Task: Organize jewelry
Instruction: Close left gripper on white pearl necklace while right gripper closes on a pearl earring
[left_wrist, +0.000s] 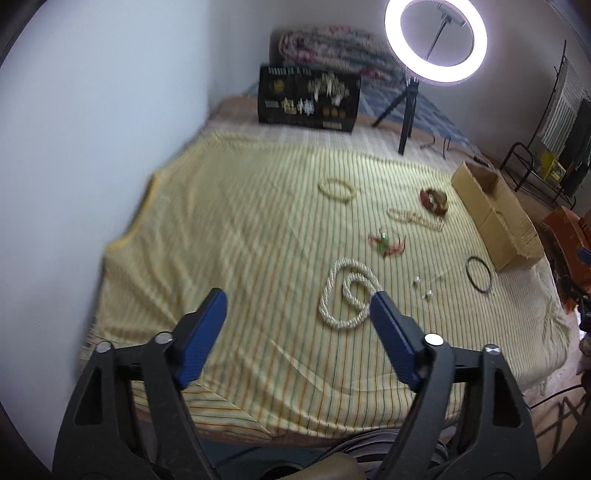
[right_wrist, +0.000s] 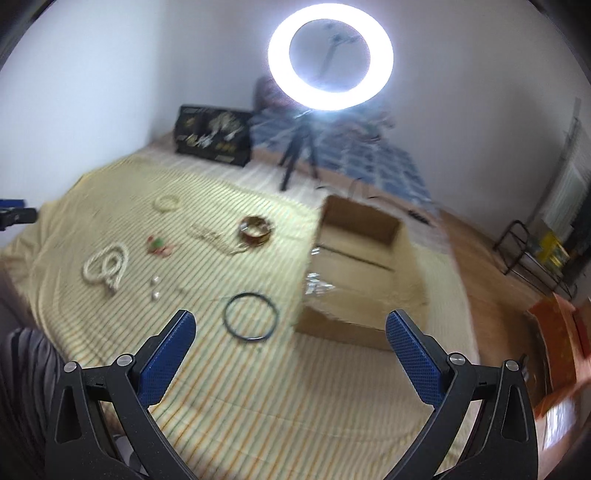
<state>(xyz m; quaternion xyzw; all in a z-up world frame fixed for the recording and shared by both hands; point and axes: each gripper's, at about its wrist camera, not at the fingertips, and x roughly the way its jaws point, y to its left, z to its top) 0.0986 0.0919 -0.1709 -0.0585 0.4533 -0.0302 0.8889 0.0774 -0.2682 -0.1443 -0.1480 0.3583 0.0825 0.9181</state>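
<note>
Jewelry lies on a yellow striped bedsheet (left_wrist: 229, 229). A white pearl rope necklace (left_wrist: 347, 295) lies just beyond my open, empty left gripper (left_wrist: 299, 299). A black bangle (right_wrist: 250, 317) lies just ahead of my open, empty right gripper (right_wrist: 290, 323), left of an open cardboard box (right_wrist: 354, 266). Further off lie a red-green ornament (left_wrist: 386, 242), a thin bead necklace (left_wrist: 415, 218), a brown-gold bangle stack (left_wrist: 434, 199), a pale bangle (left_wrist: 338, 189) and two small pearl earrings (right_wrist: 154, 288). Both views are blurred.
A black jewelry display box (left_wrist: 308, 98) stands at the far end of the bed. A ring light on a tripod (left_wrist: 436, 40) stands beside it. A rolled blanket (left_wrist: 332, 51) lies behind. A wall runs along the left. An orange box (right_wrist: 557, 350) sits on the floor at right.
</note>
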